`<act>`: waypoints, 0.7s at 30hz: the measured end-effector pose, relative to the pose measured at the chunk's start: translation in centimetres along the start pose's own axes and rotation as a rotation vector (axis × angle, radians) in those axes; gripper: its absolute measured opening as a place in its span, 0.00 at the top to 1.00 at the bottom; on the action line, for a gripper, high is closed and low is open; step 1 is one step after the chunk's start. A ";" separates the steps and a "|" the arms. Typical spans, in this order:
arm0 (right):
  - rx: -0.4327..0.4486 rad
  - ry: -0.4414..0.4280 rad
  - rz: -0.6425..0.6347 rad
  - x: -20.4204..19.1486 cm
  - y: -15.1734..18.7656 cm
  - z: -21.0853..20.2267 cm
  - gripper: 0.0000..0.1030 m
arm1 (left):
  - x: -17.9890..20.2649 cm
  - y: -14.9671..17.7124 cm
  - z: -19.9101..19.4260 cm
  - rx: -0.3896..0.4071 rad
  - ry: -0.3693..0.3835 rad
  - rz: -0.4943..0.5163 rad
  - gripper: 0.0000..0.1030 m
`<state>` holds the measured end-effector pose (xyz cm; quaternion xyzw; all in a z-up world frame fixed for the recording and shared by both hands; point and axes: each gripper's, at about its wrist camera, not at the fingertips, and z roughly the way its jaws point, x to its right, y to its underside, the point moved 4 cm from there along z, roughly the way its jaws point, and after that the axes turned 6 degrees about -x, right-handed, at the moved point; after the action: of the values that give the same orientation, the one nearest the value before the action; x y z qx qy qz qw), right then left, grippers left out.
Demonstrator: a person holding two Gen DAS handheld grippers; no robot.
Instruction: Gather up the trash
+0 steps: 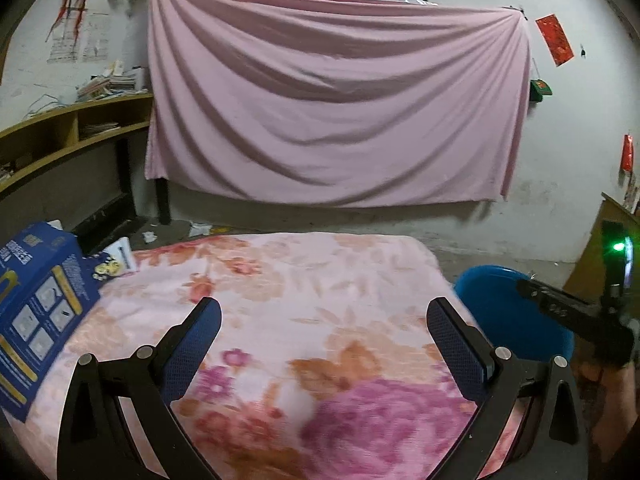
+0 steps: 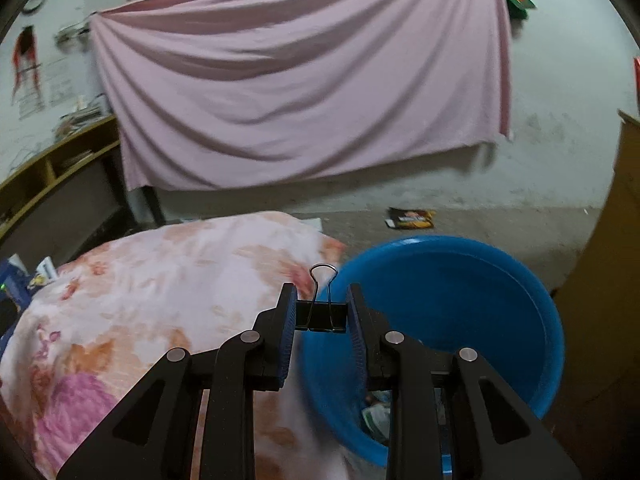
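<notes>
My right gripper (image 2: 321,312) is shut on a black binder clip (image 2: 321,317) with its wire loop pointing up, held above the near left rim of the blue bin (image 2: 460,292). Crumpled trash (image 2: 376,416) lies at the bin's bottom. My left gripper (image 1: 324,332) is open and empty above the floral cloth-covered table (image 1: 280,280). The blue bin (image 1: 508,312) shows at the right in the left wrist view, with the right gripper's body (image 1: 576,312) over it.
A blue product box (image 1: 36,308) stands at the table's left edge. A dark snack wrapper (image 2: 412,218) lies on the floor beyond the bin. A pink sheet (image 1: 332,96) hangs on the wall. Wooden shelves (image 1: 60,136) stand at left, a brown cabinet (image 2: 600,300) at right.
</notes>
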<state>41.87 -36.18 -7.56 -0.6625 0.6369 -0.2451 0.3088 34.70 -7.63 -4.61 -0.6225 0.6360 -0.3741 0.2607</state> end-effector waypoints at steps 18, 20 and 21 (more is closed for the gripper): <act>0.141 -0.026 0.105 3.6 0.2 -7.9 0.52 | 4.1 -1.0 -5.3 0.096 0.034 0.034 0.02; 0.174 -0.015 0.099 3.5 0.3 -9.6 0.48 | 4.3 -0.7 -6.4 0.106 0.038 0.037 0.02; 0.193 -0.012 0.093 3.4 0.5 -10.7 0.44 | 4.3 -0.5 -7.2 0.114 0.041 0.038 0.02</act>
<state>34.07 -40.59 -0.74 -0.6009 0.6385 -0.2868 0.3861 28.85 -10.71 0.57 -0.5866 0.6305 -0.4174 0.2900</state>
